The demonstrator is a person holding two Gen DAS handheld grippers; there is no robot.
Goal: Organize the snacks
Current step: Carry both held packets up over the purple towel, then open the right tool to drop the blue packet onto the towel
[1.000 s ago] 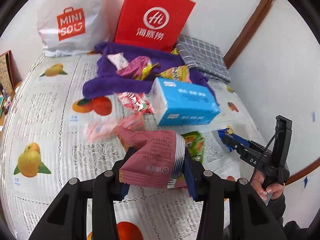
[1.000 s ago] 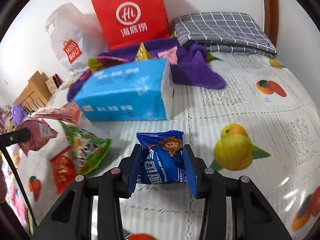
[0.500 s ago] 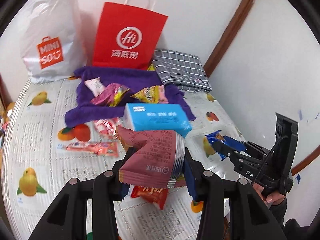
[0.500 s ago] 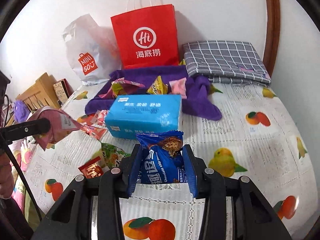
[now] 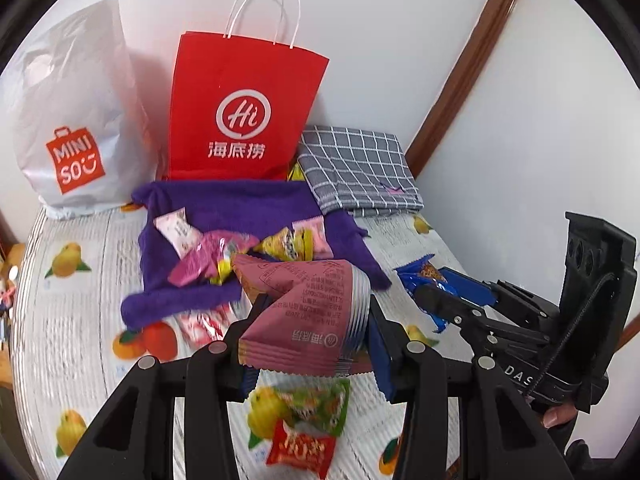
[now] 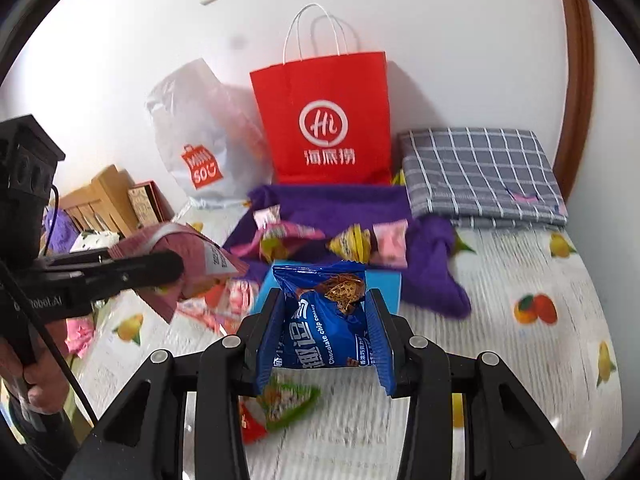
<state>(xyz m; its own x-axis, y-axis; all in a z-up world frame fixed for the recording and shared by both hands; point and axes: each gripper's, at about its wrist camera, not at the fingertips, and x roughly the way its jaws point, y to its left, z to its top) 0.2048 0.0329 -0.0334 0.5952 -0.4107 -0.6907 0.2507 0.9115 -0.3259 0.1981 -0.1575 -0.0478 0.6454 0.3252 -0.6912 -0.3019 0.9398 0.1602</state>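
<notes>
The left claw point(image 5: 310, 340) is clamped on a pink pack point(image 5: 304, 316), low in the middle of the left view. The right claw point(image 6: 322, 338) is clamped on a blue cookie pack point(image 6: 328, 320), low in the middle of the right view. Both packs are up off the table point(image 5: 72, 300). More snacks lie on a purple towel point(image 5: 240, 208) in the middle. A green pack point(image 5: 320, 404) and a red pack point(image 5: 300, 450) lie on the table under the left claw. A red bag point(image 5: 240, 116) and a white bag point(image 5: 76, 120) stand at the back by the wall.
</notes>
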